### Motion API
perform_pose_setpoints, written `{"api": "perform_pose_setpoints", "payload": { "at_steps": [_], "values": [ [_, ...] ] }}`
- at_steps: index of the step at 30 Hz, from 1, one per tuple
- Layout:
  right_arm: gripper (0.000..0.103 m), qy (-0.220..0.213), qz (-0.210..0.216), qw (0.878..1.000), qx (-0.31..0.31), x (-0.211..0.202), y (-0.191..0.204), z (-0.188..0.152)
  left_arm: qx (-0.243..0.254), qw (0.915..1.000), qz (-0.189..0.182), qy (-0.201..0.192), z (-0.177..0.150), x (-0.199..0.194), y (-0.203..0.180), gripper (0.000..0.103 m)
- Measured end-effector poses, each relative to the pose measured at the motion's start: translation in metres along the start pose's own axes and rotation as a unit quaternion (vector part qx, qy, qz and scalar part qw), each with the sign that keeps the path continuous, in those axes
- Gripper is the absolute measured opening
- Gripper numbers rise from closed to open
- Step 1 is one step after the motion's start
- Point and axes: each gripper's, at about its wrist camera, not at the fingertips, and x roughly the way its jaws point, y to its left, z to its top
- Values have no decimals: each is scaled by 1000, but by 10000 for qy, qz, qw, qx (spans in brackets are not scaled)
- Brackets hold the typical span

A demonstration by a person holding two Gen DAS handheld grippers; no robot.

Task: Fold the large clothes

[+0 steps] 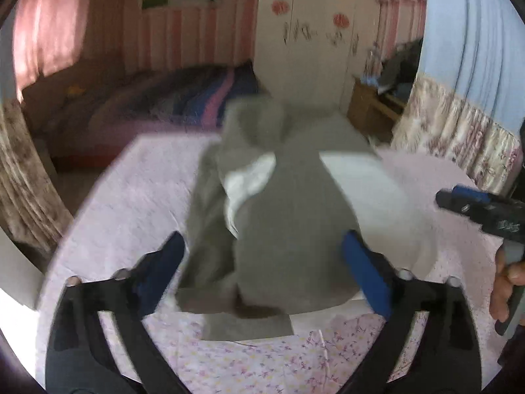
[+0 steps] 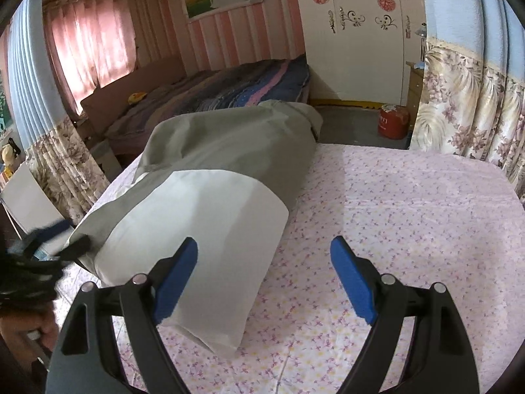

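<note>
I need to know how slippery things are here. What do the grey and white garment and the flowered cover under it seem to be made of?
The garment looks like thin woven cloth, matte, perhaps cotton or a blend: it lies in soft folds with crisp edges. The flowered cover looks like smooth printed sheeting with a faint sheen and fine creases; it might be plastic-coated, but that cannot be told.

Lighting: we record soft daylight, its source the glowing pink curtained window (image 2: pixel 95 49) at far left; the room is moderately dim, the flowered pink bedsheet (image 2: pixel 410 213) pale and slightly washed out at right.

Shadows: we note faint ones only, under the grey and white folded garment (image 2: pixel 213 170).

Sharpness: right wrist view crisp; left wrist view smeared throughout by motion blur, the garment (image 1: pixel 282 229) and the white wardrobe with red stickers (image 1: pixel 311 32) indistinct.

Distortion: we find strong fisheye bending and dark vignetted corners in both views.
</note>
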Motion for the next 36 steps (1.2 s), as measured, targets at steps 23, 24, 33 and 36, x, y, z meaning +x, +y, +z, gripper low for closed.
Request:
{"api": "perform_pose_setpoints", "payload": {
  "at_steps": [23, 24, 33, 36],
  "values": [
    [84, 107, -442, 9913, -1234, 56, 70, -31, -127, 9986, 435, 264, -42, 15, 58, 14],
    [84, 113, -495, 9897, -1340, 60, 71, -35, -97, 9985, 439, 302, -44, 18, 57, 15],
    [91, -222, -301, 9951, -914, 25, 52, 3, -346, 9952, 706, -577, -2, -54, 64, 92],
    [92, -465, -358, 9954, -758, 20, 47, 33, -292, 9946, 673, -731, 30, -59, 64, 98]
  ]
}}
